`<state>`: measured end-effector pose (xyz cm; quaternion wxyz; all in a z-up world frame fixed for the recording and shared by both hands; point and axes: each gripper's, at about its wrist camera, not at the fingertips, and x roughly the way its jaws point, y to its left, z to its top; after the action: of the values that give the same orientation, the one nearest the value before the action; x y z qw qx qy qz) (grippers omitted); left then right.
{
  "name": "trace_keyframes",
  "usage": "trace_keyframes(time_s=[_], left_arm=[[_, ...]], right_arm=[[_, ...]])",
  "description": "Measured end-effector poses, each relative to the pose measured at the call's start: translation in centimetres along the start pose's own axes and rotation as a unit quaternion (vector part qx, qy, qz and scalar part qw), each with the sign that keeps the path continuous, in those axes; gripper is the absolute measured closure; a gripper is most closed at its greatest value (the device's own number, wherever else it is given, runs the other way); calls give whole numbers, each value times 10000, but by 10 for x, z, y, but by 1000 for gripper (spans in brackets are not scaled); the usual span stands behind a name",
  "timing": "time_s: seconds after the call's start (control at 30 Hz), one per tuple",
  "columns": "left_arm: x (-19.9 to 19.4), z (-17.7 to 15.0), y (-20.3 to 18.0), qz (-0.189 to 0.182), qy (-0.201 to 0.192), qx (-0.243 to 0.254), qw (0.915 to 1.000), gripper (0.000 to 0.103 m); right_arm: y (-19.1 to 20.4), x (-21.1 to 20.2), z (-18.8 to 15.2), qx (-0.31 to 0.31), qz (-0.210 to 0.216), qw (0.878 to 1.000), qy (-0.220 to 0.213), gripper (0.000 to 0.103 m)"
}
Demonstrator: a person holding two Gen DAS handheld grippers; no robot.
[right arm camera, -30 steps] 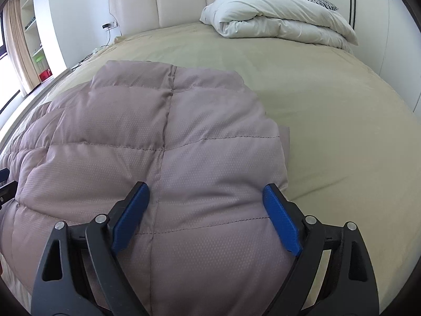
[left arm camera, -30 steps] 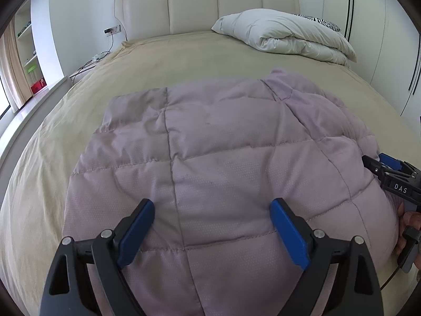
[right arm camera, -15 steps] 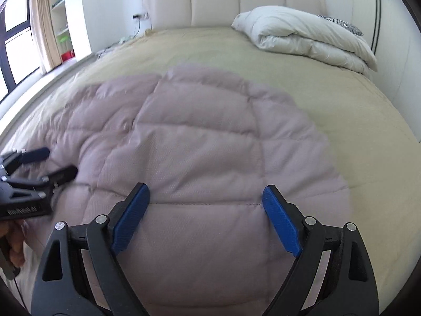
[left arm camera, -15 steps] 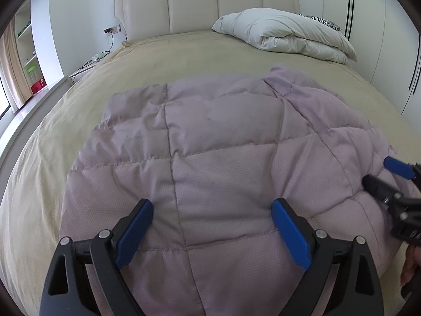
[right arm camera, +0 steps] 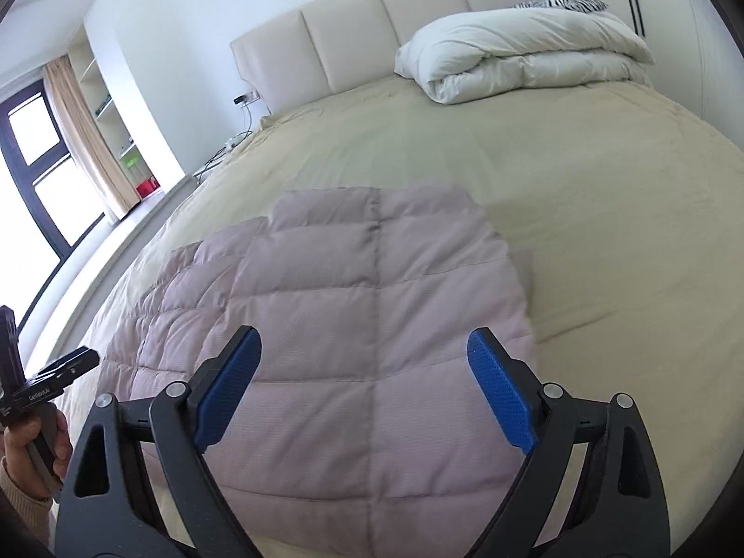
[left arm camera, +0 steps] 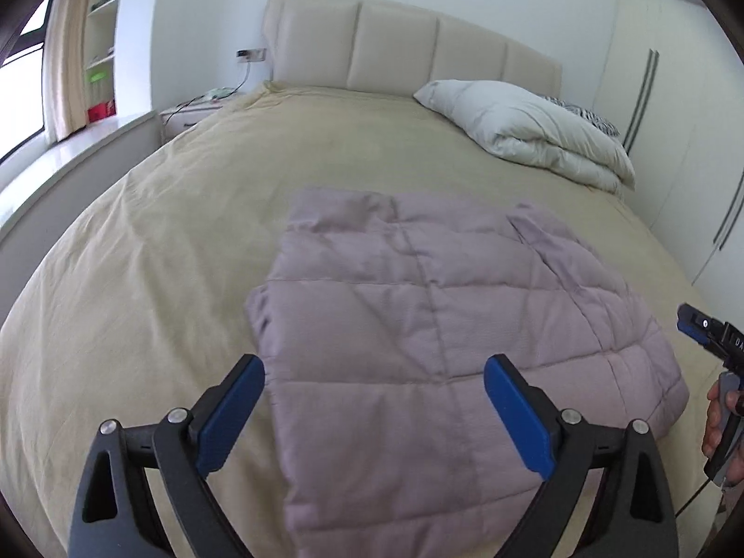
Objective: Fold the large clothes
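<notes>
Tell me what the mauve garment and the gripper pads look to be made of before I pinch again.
Mauve garment: a quilted, padded fabric, probably thin synthetic shell over down or fibre fill; stitched panels puff up and the surface has a fine dotted weave with a dull sheen. Right gripper pads: blue, matte, finely textured, likely rubber or plastic on black hard-plastic arms.

Near edge of the mauve quilted garment [left arm camera: 455,348] cut off by the bottom of both wrist views. Right hand-held gripper [left arm camera: 697,325] clipped at the left view's right edge, its fingertips out of frame. Zebra-print pillow [right arm camera: 562,2] mostly hidden behind the folded white duvet [right arm camera: 521,56]. Shelf items [left arm camera: 100,93] too small to identify.
</notes>
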<state>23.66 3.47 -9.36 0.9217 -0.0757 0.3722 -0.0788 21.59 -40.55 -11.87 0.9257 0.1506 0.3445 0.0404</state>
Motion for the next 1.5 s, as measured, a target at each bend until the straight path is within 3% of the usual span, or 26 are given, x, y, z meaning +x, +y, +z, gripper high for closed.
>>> trace_keyframes(time_s=[0.1,0.2,0.33,0.4,0.5,0.63,0.83,0.93,0.97,1.0,1.07,1.2,1.3,1.37,1.47,1.5], left_arm=[[5,-1,56,-443,313,-742,9958,5],[19,-8,100,-1236,605,-1656,9765,5],[39,-15,112,-1437,907,-1883,9673,5],[52,-21,114,-1661,1130,-2036,9582,5],[68,-27,114,-1933,1341,-2078,9495,4],[77,-24,118,-2239,1398,-2316,9363,4],[103,-14,129,-2679,1607,-2739,9096,4],[116,-4,125,-2842,1673,-2823,9009,6],[120,-1,122,-2899,1704,-2822,8985,14],[128,0,117,-2929,1808,-2825,8954,16],[138,1,105,-2874,1947,-2696,8982,21],[148,6,86,-2749,2039,-2447,9072,21],[150,7,80,-2761,2072,-2392,9075,42],[144,8,76,-2706,2042,-2313,9119,54],[123,11,69,-2626,1908,-2168,9207,61],[115,10,72,-2636,1884,-2169,9208,62]], right_arm=[[-49,-11,12,488,56,9988,17,12],[-101,-5,22,1231,474,9909,282,12],[-146,25,27,1865,893,9747,843,12],[-154,45,27,1994,1166,9670,1074,12],[-151,72,24,2038,1542,9561,1433,12],[-131,114,12,1758,1611,9490,2064,11],[-105,142,11,1452,2142,9396,2238,11],[-98,154,13,1339,2243,9348,2406,10],[-96,158,14,1333,2311,9323,2441,10],[-94,161,16,1337,2367,9302,2468,10],[-88,164,16,1273,2466,9273,2512,10],[-75,178,17,1068,2459,9275,2605,10],[-68,173,15,918,2306,9356,2511,14],[-64,158,14,749,2125,9459,2333,29],[-50,128,15,493,1877,9604,1998,49],[-44,117,14,413,1817,9630,1947,52]])
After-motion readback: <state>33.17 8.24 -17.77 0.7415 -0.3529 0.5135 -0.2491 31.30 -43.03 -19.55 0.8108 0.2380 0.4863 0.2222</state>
